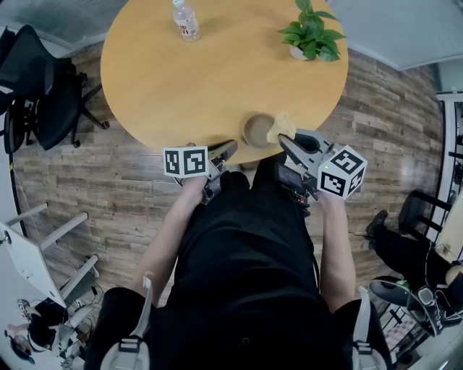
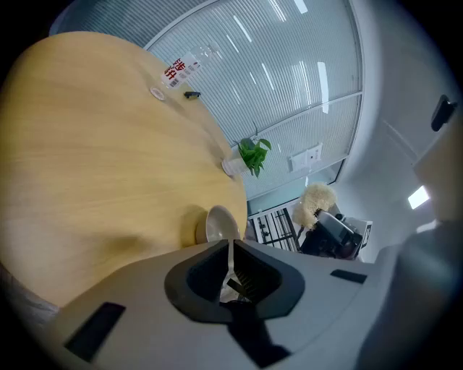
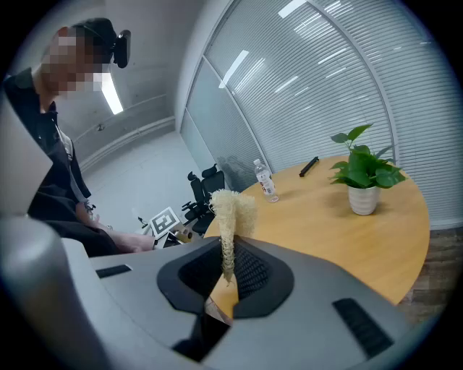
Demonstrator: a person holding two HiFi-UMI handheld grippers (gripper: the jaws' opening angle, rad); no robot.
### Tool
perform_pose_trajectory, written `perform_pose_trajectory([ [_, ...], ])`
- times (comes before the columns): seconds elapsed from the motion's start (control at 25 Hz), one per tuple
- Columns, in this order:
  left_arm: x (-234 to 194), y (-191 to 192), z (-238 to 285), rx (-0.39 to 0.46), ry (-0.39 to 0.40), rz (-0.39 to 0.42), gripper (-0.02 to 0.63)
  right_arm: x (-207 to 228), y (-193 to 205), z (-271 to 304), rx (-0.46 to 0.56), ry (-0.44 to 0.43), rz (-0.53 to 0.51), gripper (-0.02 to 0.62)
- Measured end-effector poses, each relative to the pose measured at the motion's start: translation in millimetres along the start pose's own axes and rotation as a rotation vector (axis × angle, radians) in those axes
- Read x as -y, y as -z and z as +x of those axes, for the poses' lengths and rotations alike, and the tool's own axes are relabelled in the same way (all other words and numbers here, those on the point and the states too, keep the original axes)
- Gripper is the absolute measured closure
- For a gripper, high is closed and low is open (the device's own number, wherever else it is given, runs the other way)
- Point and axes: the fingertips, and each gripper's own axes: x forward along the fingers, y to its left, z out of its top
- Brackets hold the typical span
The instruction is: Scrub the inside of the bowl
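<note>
A beige bowl [image 1: 257,131] stands on the round wooden table [image 1: 188,87], close to its near edge. My right gripper [image 1: 284,140] is shut on a pale yellow loofah scrubber [image 1: 281,128], which hangs at the bowl's right rim. In the right gripper view the scrubber [image 3: 232,213] sticks up from between the jaws of the right gripper [image 3: 230,251]. My left gripper [image 1: 228,147] is shut with nothing in it, just left of the bowl at the table edge. Seen from the left gripper [image 2: 231,244], the bowl [image 2: 218,224] lies straight beyond the tips.
A water bottle [image 1: 186,19] stands at the table's far side and a potted plant [image 1: 312,32] at its far right. A black pen [image 3: 309,166] lies near the far edge. Black office chairs [image 1: 40,94] stand to the left, on the wood floor.
</note>
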Motion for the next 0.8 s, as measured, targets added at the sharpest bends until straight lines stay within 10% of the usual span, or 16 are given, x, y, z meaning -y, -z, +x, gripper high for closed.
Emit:
perform_pose_trajectory([
  [0.52,-29,9,35,-0.034,-0.006,-0.067,0.586,3,8,1,-0.022,0.056,0.014,0.558],
  [0.64,-33,14,46,-0.042,-0.004,-0.087,0.466,7,13,0,-0.068,0.088,-0.016,0.558],
  [0.8,-39,15,60,-0.022,-0.002,-0.162,0.46,8,17,-2,-0.103,0.109,-0.032,0.558],
])
